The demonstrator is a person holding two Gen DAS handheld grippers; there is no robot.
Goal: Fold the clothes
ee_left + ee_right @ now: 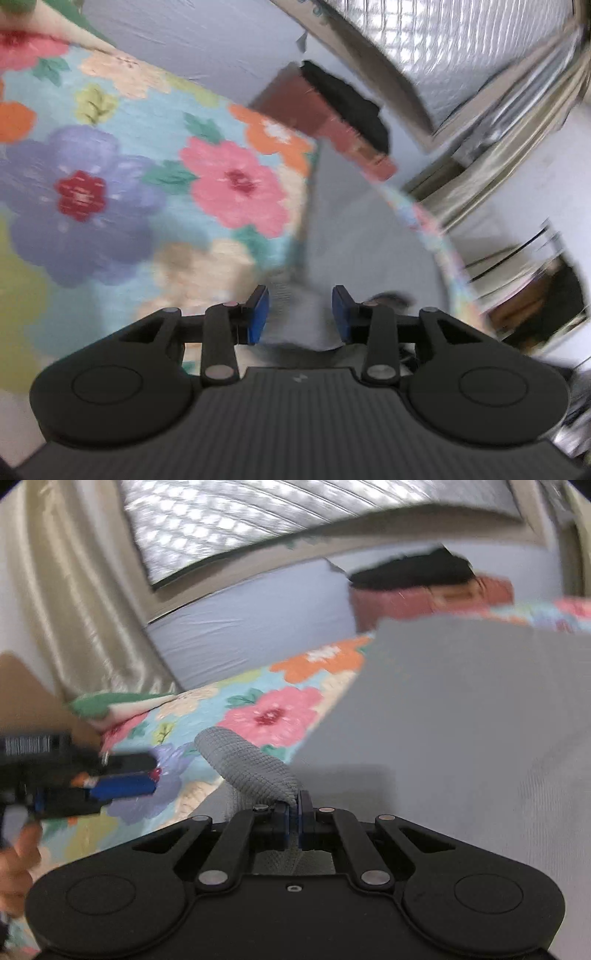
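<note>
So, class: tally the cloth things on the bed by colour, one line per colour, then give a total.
Grey: 1, garment, pinched by the right gripper
Floral: 1, blanket
Red-brown: 1, folded pile
Black: 1, folded item on the pile
Total: 4

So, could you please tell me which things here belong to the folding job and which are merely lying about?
Part of the job:
- grey garment
- its ribbed cuff, pinched in the right hand-held gripper
- left hand-held gripper, open
- floral blanket beneath the garment

Lying about:
- red and black folded clothes
- beige curtain
</note>
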